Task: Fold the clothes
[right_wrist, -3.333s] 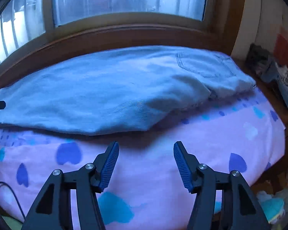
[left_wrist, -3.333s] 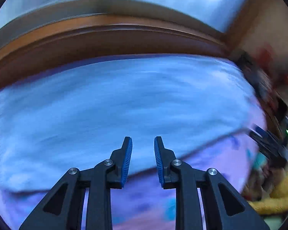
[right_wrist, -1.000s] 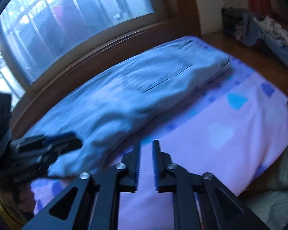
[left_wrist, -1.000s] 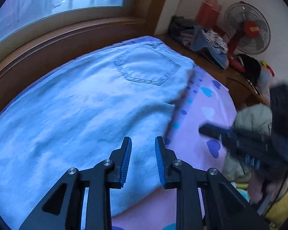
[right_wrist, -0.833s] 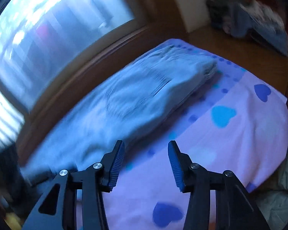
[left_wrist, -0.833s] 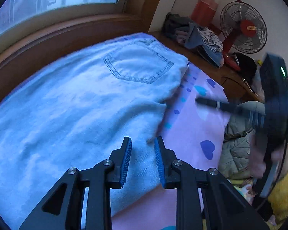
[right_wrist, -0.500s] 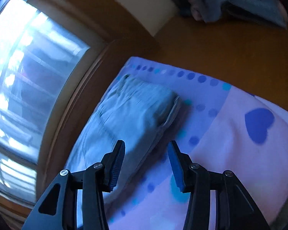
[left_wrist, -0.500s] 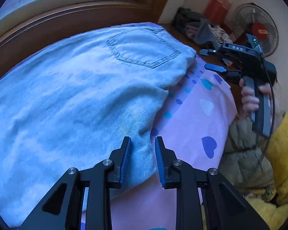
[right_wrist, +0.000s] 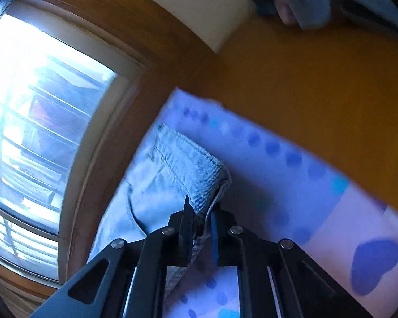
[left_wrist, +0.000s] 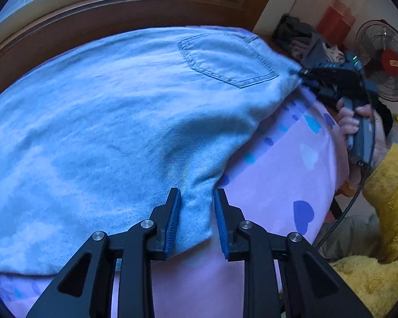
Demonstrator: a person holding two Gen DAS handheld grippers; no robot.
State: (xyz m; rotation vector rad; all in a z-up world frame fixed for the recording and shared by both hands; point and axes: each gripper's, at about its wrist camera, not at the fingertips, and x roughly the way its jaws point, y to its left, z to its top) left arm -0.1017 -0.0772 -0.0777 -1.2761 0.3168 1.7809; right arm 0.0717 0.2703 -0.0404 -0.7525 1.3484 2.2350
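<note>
- While the jeans [left_wrist: 114, 122] lie flat across the pink heart-print bedsheet [left_wrist: 284, 175] under the window [right_wrist: 39, 122], we have both grippers at the near edge.
- Right gripper [right_wrist: 200, 228]: jaws closing, nearly together, waistband corner [right_wrist: 209, 182] between them. We judge it pinched or about to be.
- Left gripper [left_wrist: 196, 220]: jaws partly open, straddling the denim hem edge [left_wrist: 196, 228]; pads don't look pressed, so no grip yet.
- Risk: we lift right before left clamps, so the fold goes skewed and the cloth drags sideways.
- Risk: the right bite is only on the thick corner seam; heavy denim could slip out when pulled.
- Risk: the left pads may catch the sheet along with the denim, since the hem lies right on it.
- Right view is blurry; how deep the corner sits we cannot tell.
</note>
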